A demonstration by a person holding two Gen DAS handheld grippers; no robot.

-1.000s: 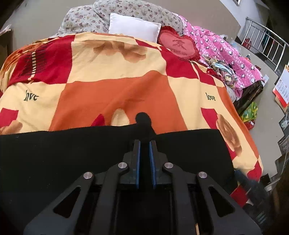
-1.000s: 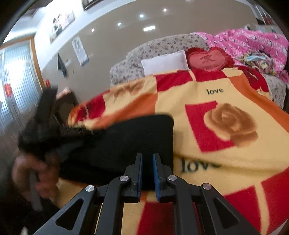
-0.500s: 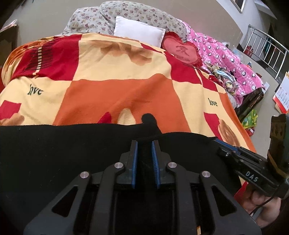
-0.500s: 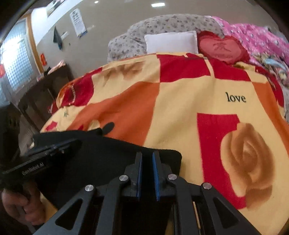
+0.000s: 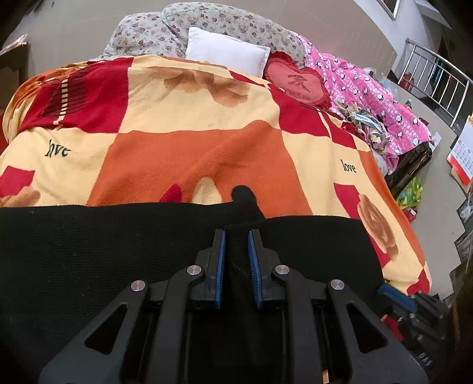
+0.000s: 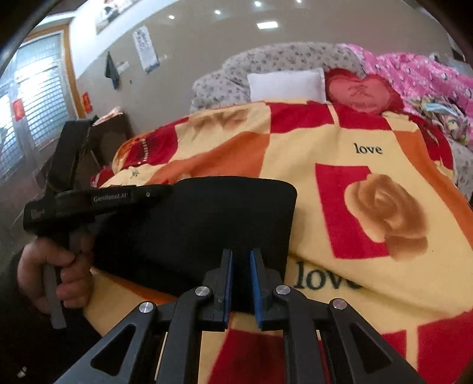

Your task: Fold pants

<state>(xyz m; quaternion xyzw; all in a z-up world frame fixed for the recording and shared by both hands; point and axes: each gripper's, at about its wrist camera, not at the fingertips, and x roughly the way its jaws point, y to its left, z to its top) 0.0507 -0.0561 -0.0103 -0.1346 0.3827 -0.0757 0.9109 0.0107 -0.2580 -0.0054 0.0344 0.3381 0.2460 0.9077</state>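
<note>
Both views are evenly bright. Recessed ceiling lights glare far above the right gripper, and a window up to its left is washed out. Fisheye bending darkens the corners; the black pants show no detail.

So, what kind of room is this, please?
Most likely a bedroom in a home: a bed under a checked blanket, a white pillow and heart cushion at its head, and black pants spread out for folding.

1 pants, 1 blanket, 3 pillows, 2 tongs.
</note>
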